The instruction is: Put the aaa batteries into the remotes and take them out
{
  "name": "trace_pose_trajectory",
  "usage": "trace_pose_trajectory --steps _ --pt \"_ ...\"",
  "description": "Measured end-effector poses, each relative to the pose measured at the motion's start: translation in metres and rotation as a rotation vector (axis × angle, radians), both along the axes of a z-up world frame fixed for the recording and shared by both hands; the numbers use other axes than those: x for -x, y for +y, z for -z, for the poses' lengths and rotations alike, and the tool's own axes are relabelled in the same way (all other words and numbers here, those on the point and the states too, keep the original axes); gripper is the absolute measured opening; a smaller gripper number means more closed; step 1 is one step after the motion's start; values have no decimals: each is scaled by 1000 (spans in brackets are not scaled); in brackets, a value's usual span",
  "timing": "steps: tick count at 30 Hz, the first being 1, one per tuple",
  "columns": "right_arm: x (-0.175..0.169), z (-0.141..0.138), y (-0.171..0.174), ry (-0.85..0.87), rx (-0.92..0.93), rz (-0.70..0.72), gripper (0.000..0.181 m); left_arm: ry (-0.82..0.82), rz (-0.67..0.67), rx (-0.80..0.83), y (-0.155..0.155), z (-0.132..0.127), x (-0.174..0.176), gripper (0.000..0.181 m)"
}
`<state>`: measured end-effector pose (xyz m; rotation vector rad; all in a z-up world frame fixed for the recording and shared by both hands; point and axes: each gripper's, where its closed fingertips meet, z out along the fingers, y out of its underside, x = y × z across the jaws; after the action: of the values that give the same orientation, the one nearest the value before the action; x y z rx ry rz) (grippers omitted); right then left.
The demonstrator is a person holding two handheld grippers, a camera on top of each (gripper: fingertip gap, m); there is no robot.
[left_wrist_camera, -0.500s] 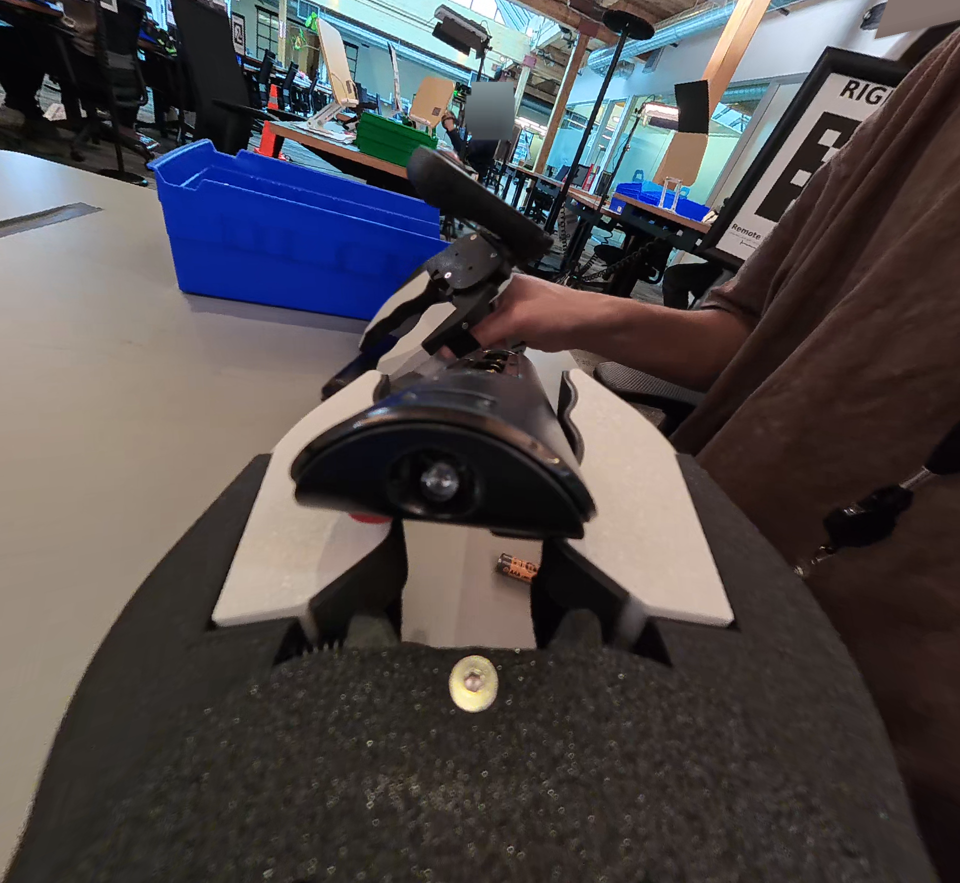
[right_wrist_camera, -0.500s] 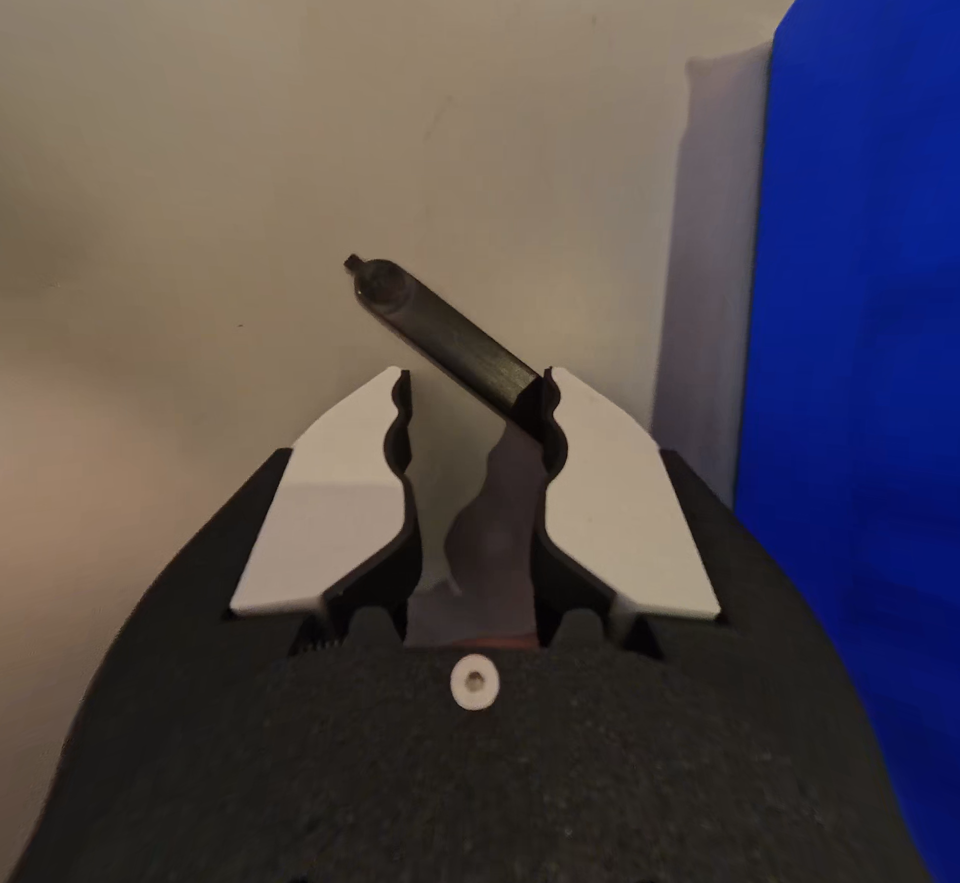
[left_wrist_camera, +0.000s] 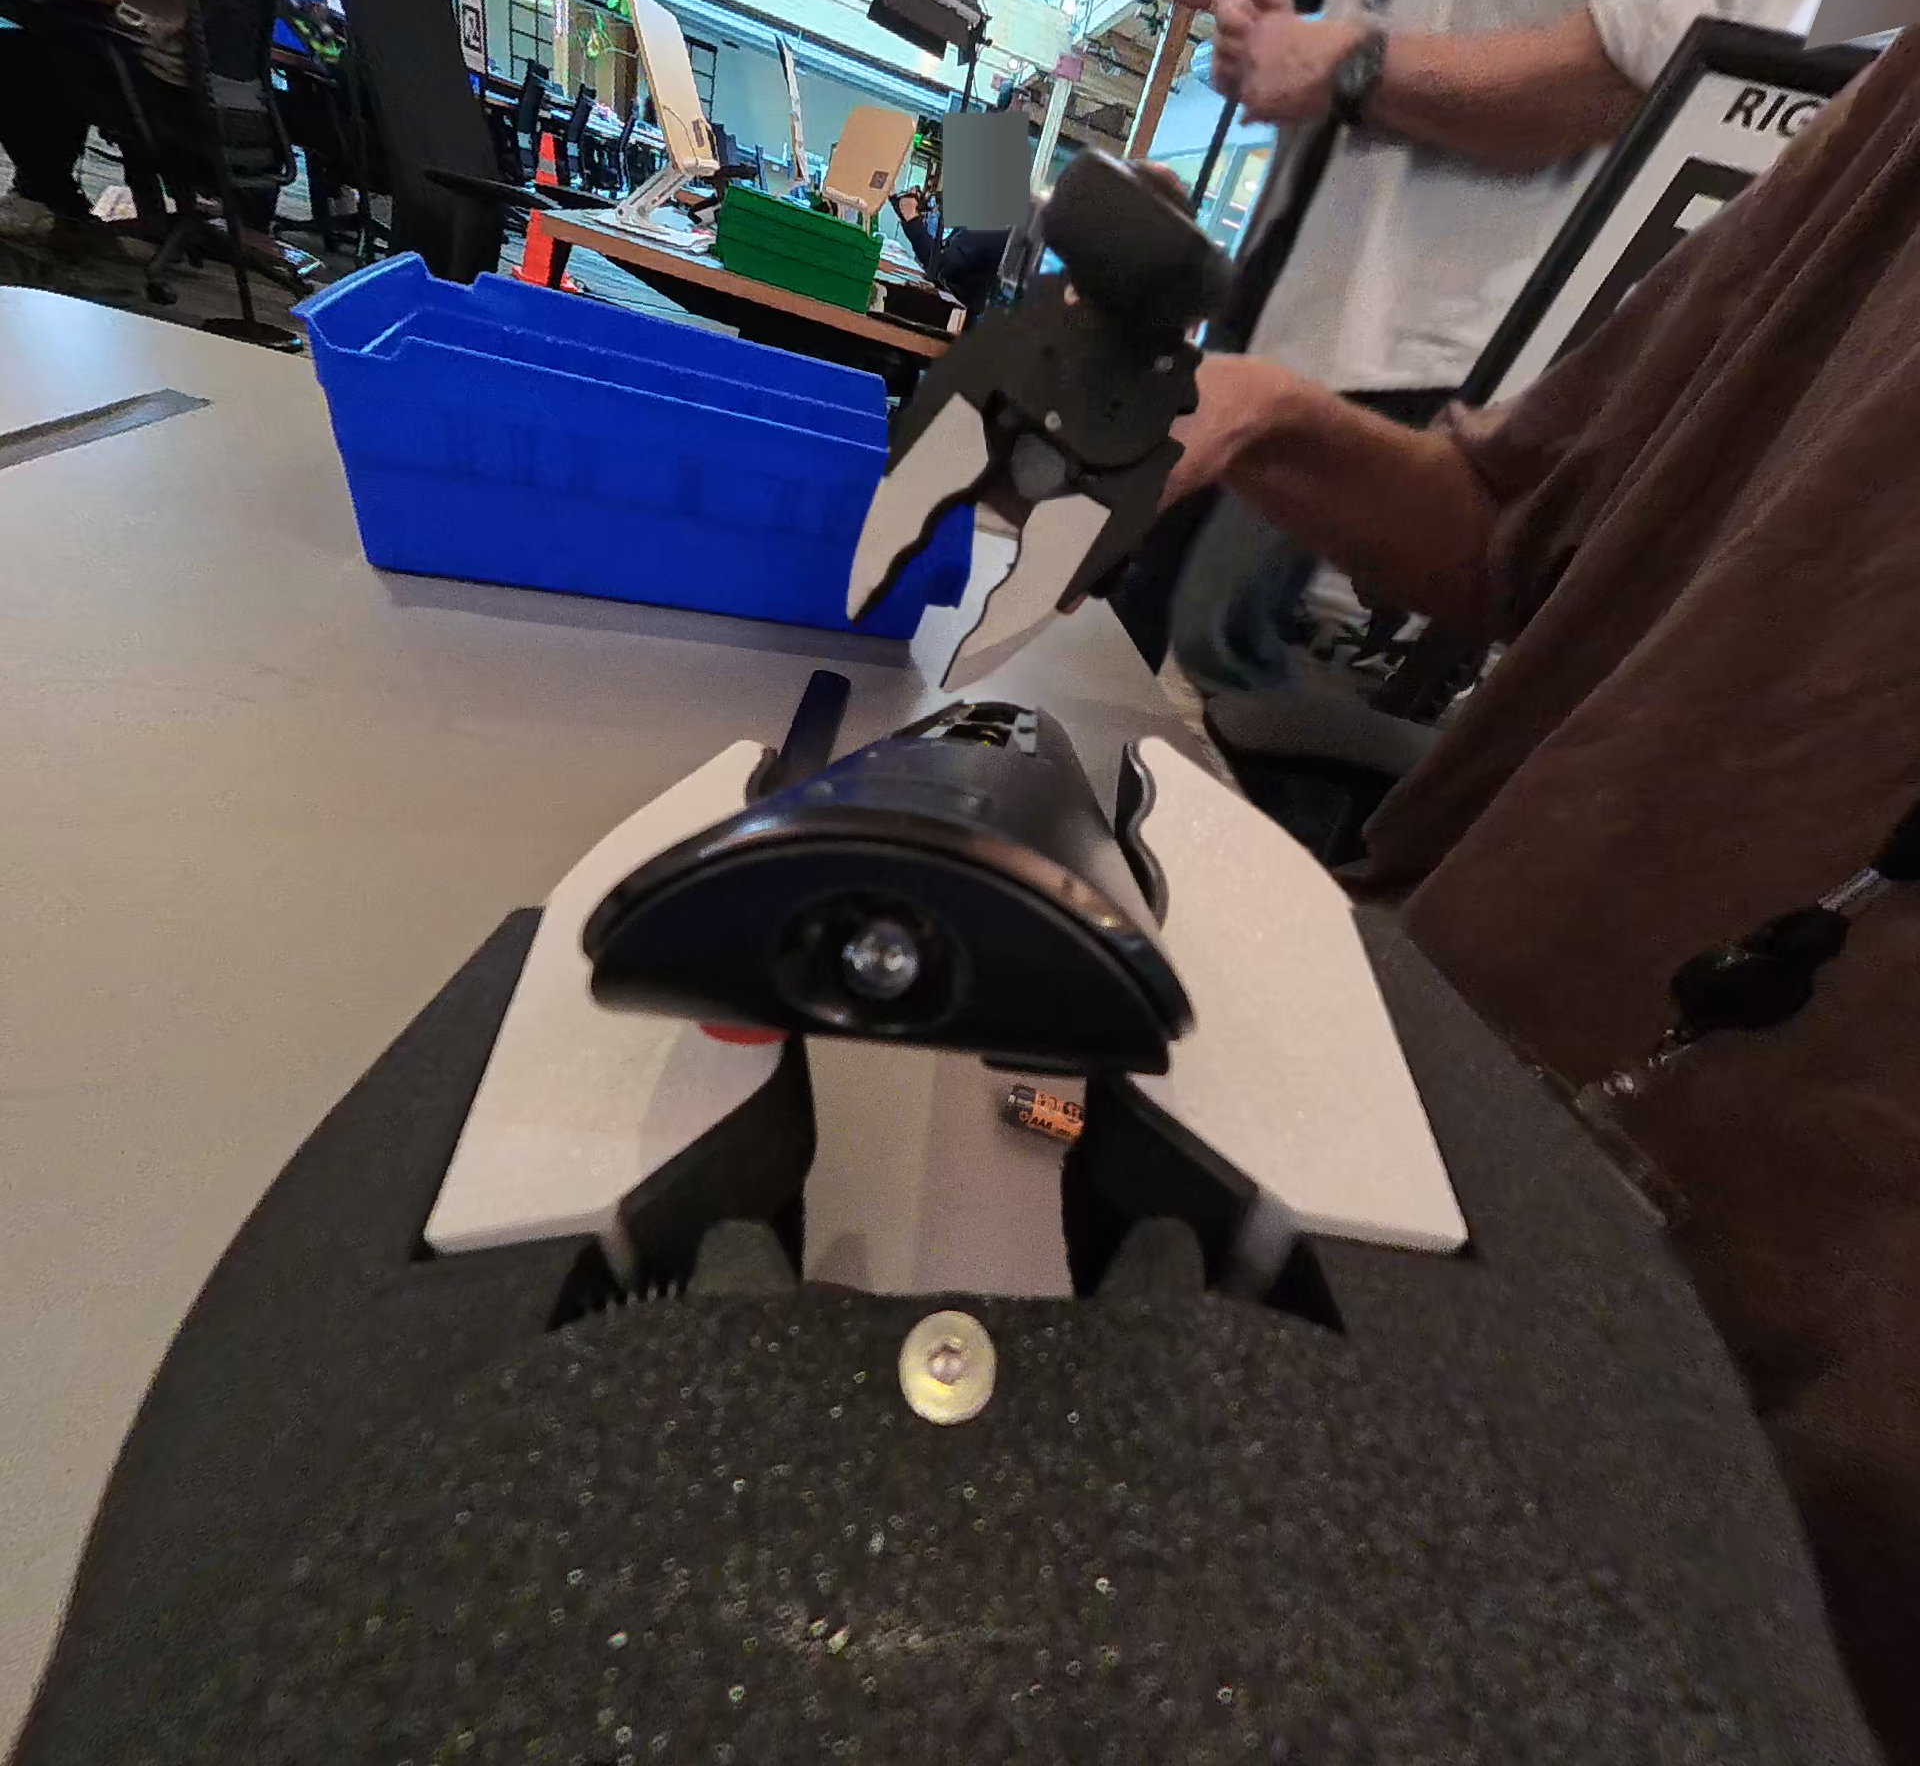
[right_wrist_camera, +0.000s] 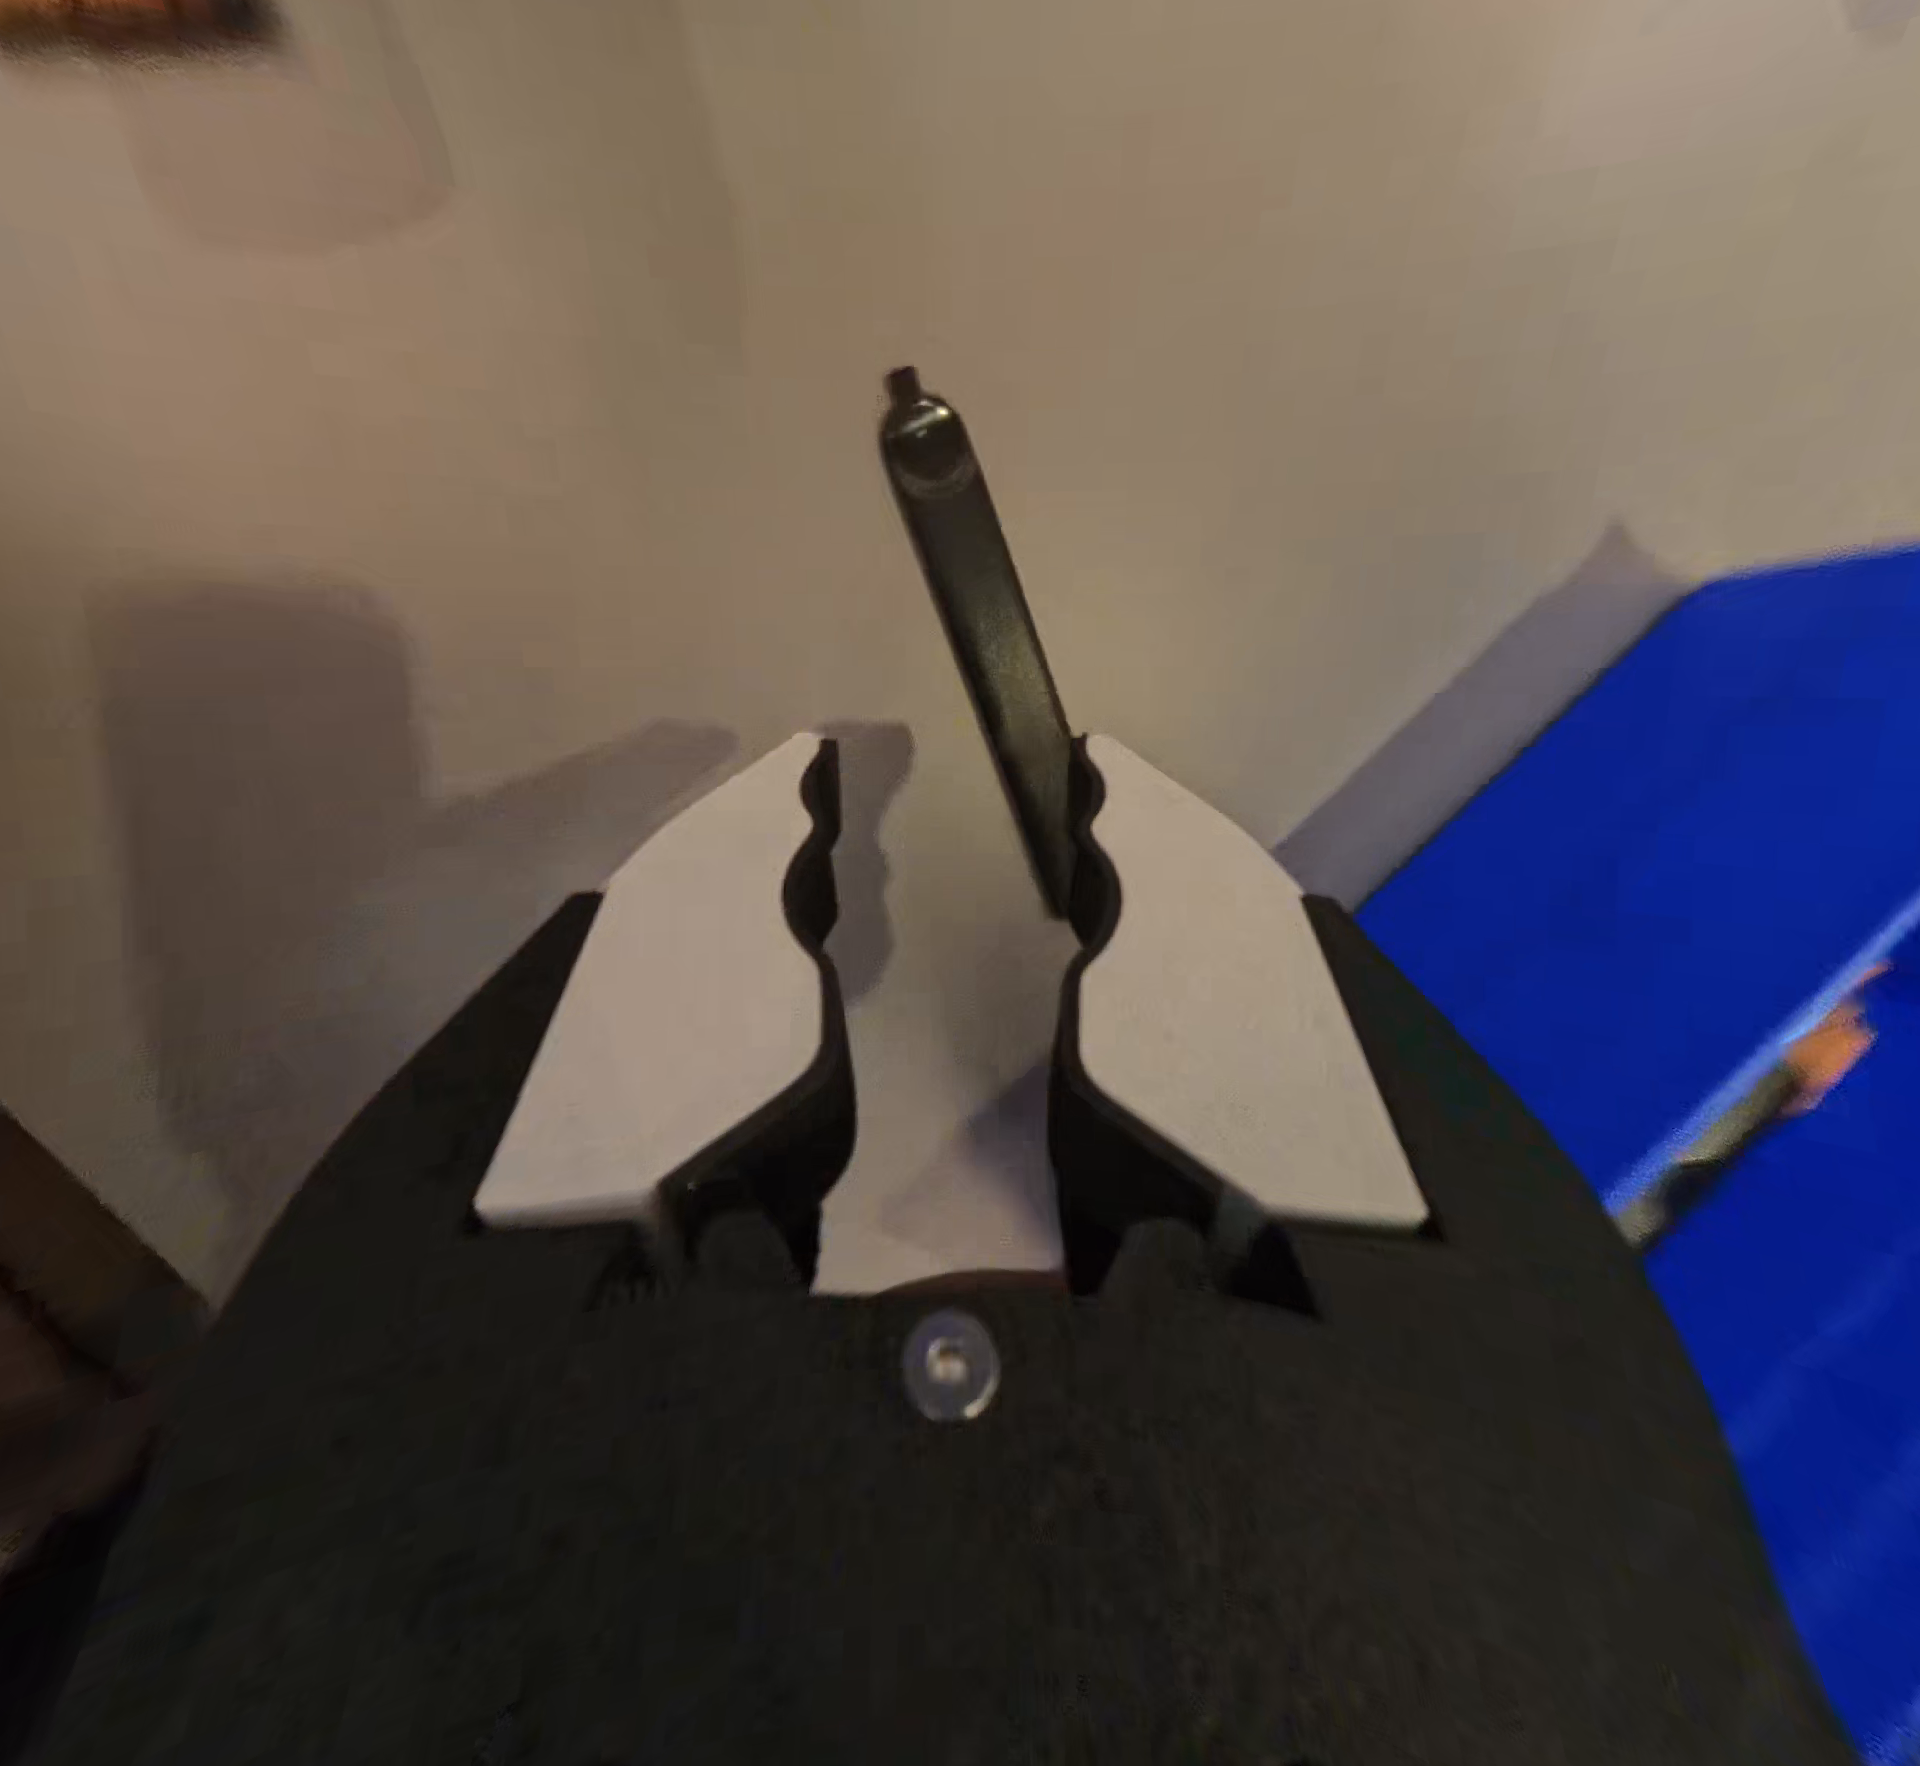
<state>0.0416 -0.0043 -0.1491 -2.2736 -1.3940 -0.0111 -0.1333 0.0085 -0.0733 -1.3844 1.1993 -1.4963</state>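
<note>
Gripping black remote (left_wrist_camera: 914,843) between its fingers, left gripper (left_wrist_camera: 940,771) holds it above grey table (left_wrist_camera: 208,729); battery bay faces up. Right gripper (right_wrist_camera: 951,760) fingers parted, empty, black cover (right_wrist_camera: 977,646) lying past them. AAA battery (left_wrist_camera: 1044,1111) on table below remote.

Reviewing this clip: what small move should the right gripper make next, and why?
Probably move the right gripper toward the loose battery on the table. The gripper is open and empty, the cover is off, and the remote clamped in the left gripper shows an open compartment at its far end.
</note>
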Motion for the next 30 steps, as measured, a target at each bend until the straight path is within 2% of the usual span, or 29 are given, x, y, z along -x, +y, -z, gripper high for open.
trace_pose_trajectory --steps 3,7,12,15,17,21,24,27,30 --pt "-5 6 16 -177 24 -169 34 15 -7 -30 -2 2 -2 62" --pt "-15 36 27 -300 180 -193 35 23 -23 -58 -1 2 -1 62" --pt "-19 47 28 -342 246 -183 35 9 -42 -65 3 -1 1 62" --pt "-17 48 28 -342 254 -163 31 -7 -47 -69 4 -2 2 62" --pt "-14 49 22 -330 289 -176 19 -21 -53 -70 6 -3 3 62" --pt "-11 47 23 -300 264 -180 19 -33 -75 -93 9 -5 4 62" --pt "1 20 27 -199 220 -175 19 -41 -94 -111 12 -6 5 62" --pt "23 -34 33 -64 163 -195 19 -41 -105 -125 13 -5 5 62" --pt "62 -84 25 82 181 -285 18 -53 -120 -148 14 -6 4 62"
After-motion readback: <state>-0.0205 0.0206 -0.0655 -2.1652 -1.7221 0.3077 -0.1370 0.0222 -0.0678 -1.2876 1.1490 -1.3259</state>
